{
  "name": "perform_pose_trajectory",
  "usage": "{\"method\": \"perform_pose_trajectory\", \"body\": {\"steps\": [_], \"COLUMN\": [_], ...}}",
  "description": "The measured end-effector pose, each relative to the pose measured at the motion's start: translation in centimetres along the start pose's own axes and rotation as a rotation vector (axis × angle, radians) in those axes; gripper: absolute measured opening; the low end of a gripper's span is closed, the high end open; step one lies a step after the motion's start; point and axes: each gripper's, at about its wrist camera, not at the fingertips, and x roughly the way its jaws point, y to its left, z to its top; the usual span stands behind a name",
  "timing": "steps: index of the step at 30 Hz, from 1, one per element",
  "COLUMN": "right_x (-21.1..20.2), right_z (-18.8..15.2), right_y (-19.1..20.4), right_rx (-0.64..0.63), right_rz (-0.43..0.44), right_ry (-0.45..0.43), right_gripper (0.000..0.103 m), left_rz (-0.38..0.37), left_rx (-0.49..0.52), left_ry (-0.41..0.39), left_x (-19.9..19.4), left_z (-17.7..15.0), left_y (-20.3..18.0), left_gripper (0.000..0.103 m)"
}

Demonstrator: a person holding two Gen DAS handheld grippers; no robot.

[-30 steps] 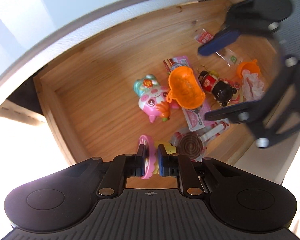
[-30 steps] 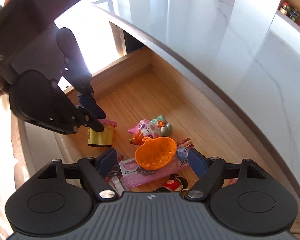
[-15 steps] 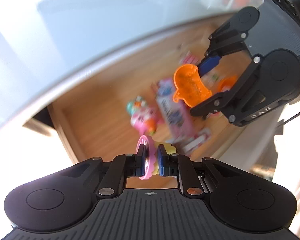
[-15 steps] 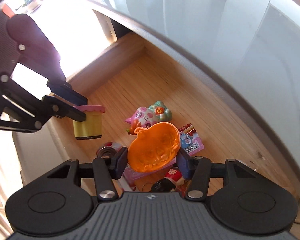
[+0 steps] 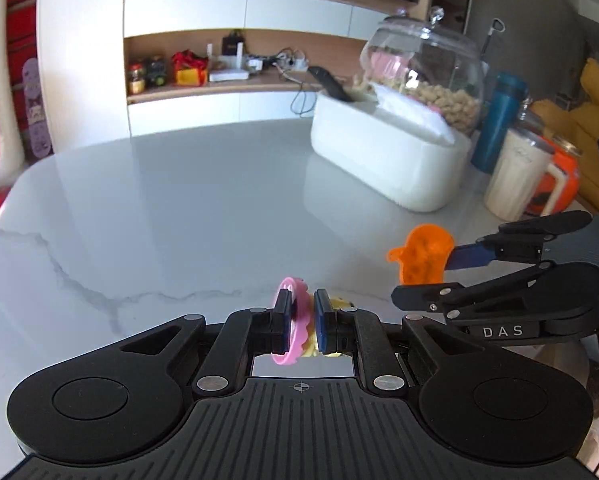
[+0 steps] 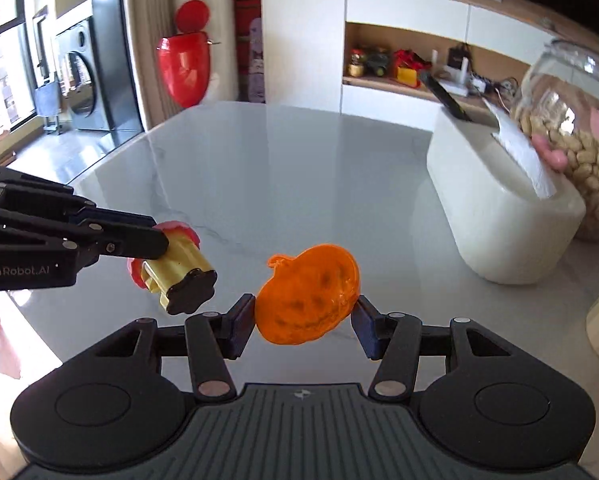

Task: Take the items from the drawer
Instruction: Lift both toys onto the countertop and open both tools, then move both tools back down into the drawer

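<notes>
The left gripper (image 5: pixel 299 326) has its two blue-padded fingers (image 5: pixel 282 322) closed on the pink scalloped lid of a small yellow plastic toy cup (image 5: pixel 293 326), held in the air above the glossy white marble tabletop (image 5: pixel 187 208). From the right wrist view the same toy (image 6: pixel 177 270) shows a pale yellow body with a dark flower-shaped base pointing toward the camera, tipped on its side, and the left gripper (image 6: pixel 155 240) grips it at the pink end.

The right gripper (image 6: pixel 304 322) holds an orange translucent pumpkin-shaped plastic bowl (image 6: pixel 309 294) clamped between its two fingers, one pad on each side of the rim, with the bowl's carved face turned toward the camera. In the left wrist view this orange bowl (image 5: pixel 425 258) sits at the tip of the right gripper (image 5: pixel 453 264), clear of the table surface.

The two held toys are near each other but apart. Farther back on the tabletop stand a white rounded rectangular container (image 5: pixel 387 164), a glass jar of peanuts (image 5: pixel 423 76), a blue bottle (image 5: pixel 497 120) and a cream lidded mug (image 5: pixel 517 178)
</notes>
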Motion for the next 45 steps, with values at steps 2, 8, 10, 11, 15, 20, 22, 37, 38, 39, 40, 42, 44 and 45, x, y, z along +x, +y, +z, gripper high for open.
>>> {"method": "perform_pose_trajectory", "body": {"steps": [2, 8, 10, 11, 15, 20, 22, 37, 38, 39, 40, 42, 44, 45], "right_x": [2.7, 4.1, 3.9, 3.4, -0.8, -6.4, -7.6, -3.5, -3.4, -3.4, -3.2, -3.3, -3.2, -3.2], "right_z": [-0.5, -1.9, -1.9, -1.9, -3.5, -7.0, -8.5, -15.1, -14.9, -14.9, -15.2, -15.3, -15.5, -15.6], "right_y": [-1.0, -1.5, -1.3, -1.2, -0.7, -0.6, -0.7, 0.9, 0.9, 0.8, 0.2, -0.2, -0.5, -0.7], "right_rx": [0.053, 0.055, 0.043, 0.042, 0.009, -0.019, -0.009, -0.05, -0.045, -0.039, -0.031, -0.02, -0.011, -0.006], "right_rz": [-0.03, -0.059, -0.057, -0.055, -0.024, 0.087, 0.201, 0.201, 0.188, 0.179, 0.169, 0.154, 0.14, 0.133], "right_ry": [0.036, 0.067, 0.049, 0.037, -0.042, -0.103, -0.041, 0.287, 0.283, 0.28, 0.278, 0.275, 0.278, 0.28], "right_gripper": [0.053, 0.053, 0.053, 0.053, 0.057, 0.068, 0.071, 0.071, 0.071, 0.071, 0.071, 0.071, 0.071, 0.071], "left_rz": [-0.003, 0.029, 0.04, 0.041, 0.046, -0.062, -0.101, -0.238, -0.255, -0.257, -0.245, -0.21, -0.161, -0.138], "left_rx": [-0.005, -0.048, -0.067, -0.072, 0.004, 0.123, 0.164, 0.333, 0.317, 0.295, 0.264, 0.206, 0.136, 0.123], "left_ry": [0.001, -0.037, -0.1, -0.136, -0.168, -0.018, 0.066, 0.481, 0.499, 0.516, 0.536, 0.568, 0.613, 0.63], "left_x": [1.1, 1.8, 0.8, -0.2, -4.6, -8.2, -8.4, 0.1, 1.0, 1.7, 2.5, 3.9, 5.4, 5.9], "left_z": [0.0, -1.0, -1.3, -1.7, -2.8, -7.3, -9.4, -15.8, -15.6, -15.5, -15.5, -15.6, -15.8, -15.9], "left_y": [0.5, 1.9, 2.4, 2.6, 1.5, -0.7, -1.5, -6.8, -7.6, -8.2, -8.7, -9.1, -9.1, -9.1], "left_gripper": [0.015, 0.018, 0.018, 0.018, 0.018, 0.018, 0.018, 0.019, 0.019, 0.02, 0.02, 0.02, 0.02, 0.02]}}
